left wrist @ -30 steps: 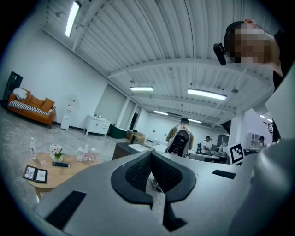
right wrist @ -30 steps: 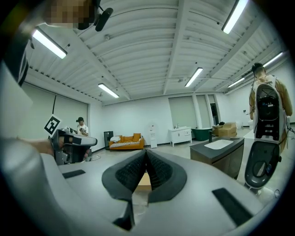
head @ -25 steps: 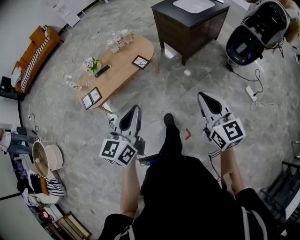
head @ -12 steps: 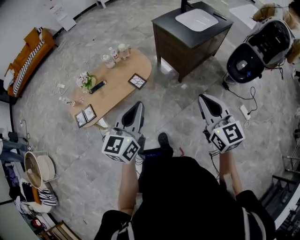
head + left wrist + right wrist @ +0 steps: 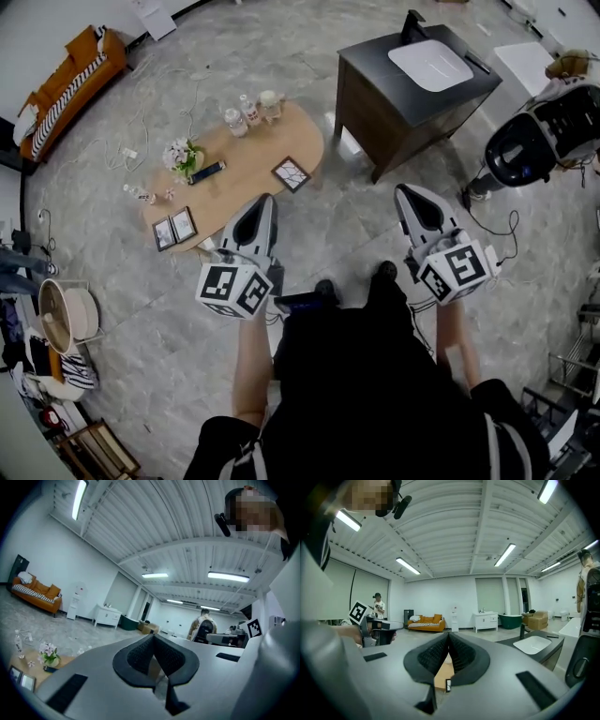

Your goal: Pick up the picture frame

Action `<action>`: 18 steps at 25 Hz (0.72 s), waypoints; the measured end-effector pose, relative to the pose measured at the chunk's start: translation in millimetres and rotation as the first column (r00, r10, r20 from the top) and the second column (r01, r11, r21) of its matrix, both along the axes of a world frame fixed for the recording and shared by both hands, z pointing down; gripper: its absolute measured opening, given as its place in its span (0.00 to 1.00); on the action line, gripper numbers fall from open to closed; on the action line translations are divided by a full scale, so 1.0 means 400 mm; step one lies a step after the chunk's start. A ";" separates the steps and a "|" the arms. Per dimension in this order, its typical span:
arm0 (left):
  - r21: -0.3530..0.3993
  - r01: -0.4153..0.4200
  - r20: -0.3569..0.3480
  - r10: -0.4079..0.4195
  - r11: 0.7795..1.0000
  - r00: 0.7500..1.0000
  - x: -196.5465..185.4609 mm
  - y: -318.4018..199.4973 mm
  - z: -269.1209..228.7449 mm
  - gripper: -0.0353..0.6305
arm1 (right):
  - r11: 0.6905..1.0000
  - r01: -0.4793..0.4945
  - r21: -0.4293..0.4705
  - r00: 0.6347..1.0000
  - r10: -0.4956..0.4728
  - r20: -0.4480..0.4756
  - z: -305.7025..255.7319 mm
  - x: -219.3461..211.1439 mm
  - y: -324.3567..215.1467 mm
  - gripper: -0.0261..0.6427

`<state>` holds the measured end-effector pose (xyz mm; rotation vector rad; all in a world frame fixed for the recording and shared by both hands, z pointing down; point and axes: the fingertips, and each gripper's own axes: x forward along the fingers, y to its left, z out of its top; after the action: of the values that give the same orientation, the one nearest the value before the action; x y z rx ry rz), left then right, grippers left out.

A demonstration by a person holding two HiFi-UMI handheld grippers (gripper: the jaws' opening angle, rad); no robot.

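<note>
A dark picture frame [image 5: 291, 173] lies flat near the right end of the oval wooden table [image 5: 248, 159]. Two more small frames [image 5: 174, 230] lie side by side at the table's near left end. My left gripper [image 5: 262, 203] is held level just short of the table's near edge, shut with nothing in it. My right gripper [image 5: 410, 193] is off to the right over the floor, also shut and empty. In the left gripper view the shut pads [image 5: 140, 656] fill the middle. In the right gripper view a frame [image 5: 448, 685] shows below the shut pads [image 5: 461, 657].
On the table stand a flower vase [image 5: 185, 157], a remote [image 5: 206, 172] and several bottles [image 5: 249, 108]. A dark cabinet with a white basin [image 5: 429, 64] stands to the right. An orange sofa [image 5: 70, 80] lines the far wall. Cables [image 5: 497, 225] trail on the floor.
The person has walked forward, and the table now lies closer to the left gripper's tip. Both grippers travelled along with the person and stayed shut.
</note>
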<state>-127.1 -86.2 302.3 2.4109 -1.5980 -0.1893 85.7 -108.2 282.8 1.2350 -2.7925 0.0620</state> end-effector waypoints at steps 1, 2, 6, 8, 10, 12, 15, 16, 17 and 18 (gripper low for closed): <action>0.005 0.022 -0.002 -0.022 1.000 1.000 -0.013 -0.016 -0.006 0.07 | 1.000 0.022 0.000 1.000 -0.022 -0.001 -0.005 -0.017 -0.027 0.06; 0.007 0.042 -0.005 -0.042 0.999 0.999 -0.024 -0.030 -0.008 0.07 | 0.999 0.046 -0.003 0.999 -0.046 -0.001 -0.006 -0.033 -0.053 0.06; -0.010 0.145 -0.034 -0.145 0.989 0.989 -0.058 -0.090 -0.002 0.07 | 0.986 0.164 -0.025 0.986 -0.164 0.008 0.000 -0.094 -0.175 0.06; -0.028 0.204 -0.042 -0.205 0.979 0.978 -0.061 -0.126 0.001 0.07 | 0.973 0.227 -0.034 0.974 -0.227 0.014 0.001 -0.115 -0.243 0.06; -0.040 0.262 -0.037 -0.263 0.964 0.964 -0.059 -0.157 0.004 0.07 | 0.957 0.289 -0.034 0.957 -0.289 0.021 0.004 -0.131 -0.310 0.06; -0.047 0.320 -0.028 -0.321 0.946 0.947 -0.058 -0.188 0.004 0.07 | 0.937 0.349 -0.035 0.937 -0.348 0.031 0.007 -0.148 -0.376 0.06; -0.063 0.400 -0.028 -0.402 0.915 0.915 -0.035 -0.227 -0.002 0.07 | 0.899 0.435 -0.045 0.900 -0.433 0.043 0.007 -0.156 -0.456 0.06; -0.068 0.423 -0.033 -0.426 0.904 0.904 -0.018 -0.239 -0.004 0.07 | 0.884 0.465 -0.046 0.885 -0.463 0.046 0.005 -0.152 -0.479 0.06; -0.074 0.444 -0.041 -0.447 0.893 0.893 0.002 -0.255 -0.005 0.07 | 0.869 0.492 -0.047 0.870 -0.490 0.047 0.003 -0.143 -0.505 0.06; -0.079 0.462 -0.052 -0.466 0.883 0.883 0.024 -0.276 -0.003 0.07 | 0.856 0.515 -0.049 0.857 -0.513 0.048 0.003 -0.131 -0.533 0.06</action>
<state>-117.5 -196.5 301.1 1.9093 -2.0889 -0.2969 33.4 -321.4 284.1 0.4384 -3.0181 0.1277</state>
